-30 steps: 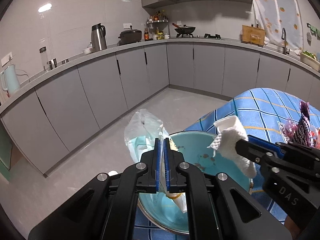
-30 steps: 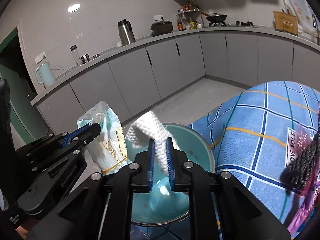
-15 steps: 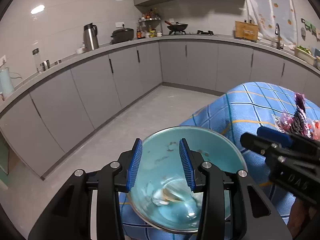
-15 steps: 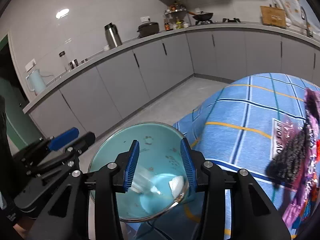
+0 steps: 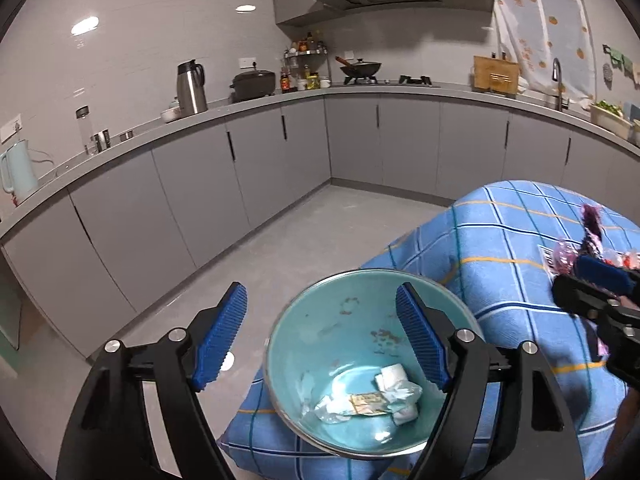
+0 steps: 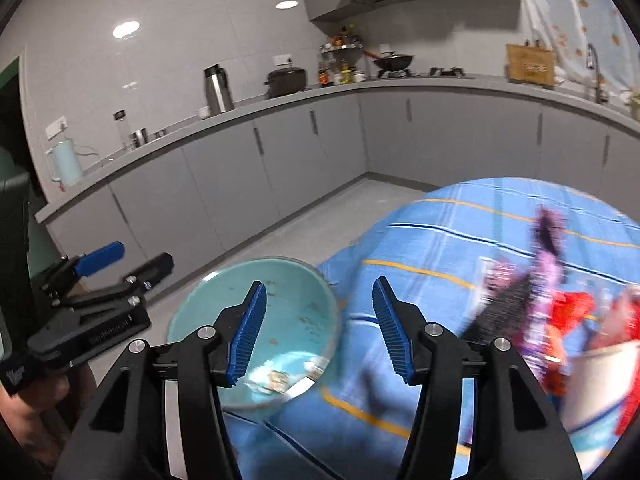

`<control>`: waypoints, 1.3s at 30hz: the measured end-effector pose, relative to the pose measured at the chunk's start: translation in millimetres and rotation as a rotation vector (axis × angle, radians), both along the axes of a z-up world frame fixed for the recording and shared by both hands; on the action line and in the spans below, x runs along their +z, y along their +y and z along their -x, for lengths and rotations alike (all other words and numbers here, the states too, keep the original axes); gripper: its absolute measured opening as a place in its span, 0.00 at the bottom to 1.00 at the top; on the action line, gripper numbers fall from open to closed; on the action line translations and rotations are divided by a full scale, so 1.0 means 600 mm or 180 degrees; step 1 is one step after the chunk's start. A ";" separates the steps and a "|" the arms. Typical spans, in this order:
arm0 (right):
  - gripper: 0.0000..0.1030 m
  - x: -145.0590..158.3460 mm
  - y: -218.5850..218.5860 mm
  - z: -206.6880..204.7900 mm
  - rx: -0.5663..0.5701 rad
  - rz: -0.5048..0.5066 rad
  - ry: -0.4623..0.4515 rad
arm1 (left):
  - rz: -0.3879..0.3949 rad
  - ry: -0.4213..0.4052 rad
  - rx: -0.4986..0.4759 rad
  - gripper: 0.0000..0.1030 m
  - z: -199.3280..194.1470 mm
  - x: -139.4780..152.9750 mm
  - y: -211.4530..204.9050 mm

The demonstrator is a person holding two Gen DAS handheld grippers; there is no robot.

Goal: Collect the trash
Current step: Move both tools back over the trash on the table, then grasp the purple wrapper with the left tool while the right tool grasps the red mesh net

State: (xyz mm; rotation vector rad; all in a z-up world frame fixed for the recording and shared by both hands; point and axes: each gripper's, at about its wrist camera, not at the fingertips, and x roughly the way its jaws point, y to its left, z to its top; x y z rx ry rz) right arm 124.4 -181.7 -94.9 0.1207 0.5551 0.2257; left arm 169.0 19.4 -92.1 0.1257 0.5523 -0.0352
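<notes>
A teal bowl (image 5: 340,328) sits at the corner of the blue checked tablecloth (image 5: 500,264). In its bottom lie a crumpled white tissue (image 5: 394,376) and a clear plastic wrapper (image 5: 352,404). My left gripper (image 5: 322,320) hovers above the bowl, its jaws opening, nothing between the pads. My right gripper (image 6: 318,328) is over the bowl's (image 6: 288,292) right rim, its jaws also opening and empty. Purple and red wrappers (image 6: 540,272) lie blurred on the cloth to the right. Each gripper shows in the other's view: the right gripper (image 5: 576,280), the left gripper (image 6: 136,260).
A white container (image 6: 600,376) stands at the right edge of the cloth. Grey floor (image 5: 320,232) drops away beyond the table corner. Grey cabinets and a worktop (image 5: 240,112) with a kettle, pots and a stove run along the far walls.
The left gripper let go of the plastic wrapper and the right let go of the tissue; both now lie in the bowl. Both jaws widened. The right gripper swung to the right.
</notes>
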 end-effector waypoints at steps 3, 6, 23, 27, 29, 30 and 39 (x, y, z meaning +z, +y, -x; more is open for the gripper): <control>0.56 0.007 -0.038 0.039 -0.0228 0.0162 -0.0031 | 0.0010 -0.0009 -0.0118 0.78 0.012 0.003 -0.024; 0.57 0.011 -0.085 0.084 -0.0515 0.0318 -0.0083 | 0.0008 -0.0011 -0.0280 0.80 0.026 0.006 -0.064; 0.61 -0.040 -0.284 0.211 -0.1660 0.0425 0.0042 | -0.0233 0.0167 -0.1233 0.82 0.075 -0.034 -0.331; 0.61 -0.042 -0.306 0.212 -0.1773 0.0361 0.0036 | -0.0298 0.0134 -0.1360 0.82 0.092 -0.037 -0.359; 0.60 -0.046 -0.311 0.207 -0.1744 0.0306 0.0062 | -0.0352 0.0147 -0.1368 0.82 0.089 -0.045 -0.368; 0.60 -0.047 -0.310 0.206 -0.1735 0.0301 0.0066 | -0.0381 0.0153 -0.1354 0.82 0.086 -0.051 -0.372; 0.42 -0.068 -0.305 0.181 -0.1586 0.0192 0.0212 | -0.0420 0.0315 -0.1454 0.81 0.064 -0.086 -0.401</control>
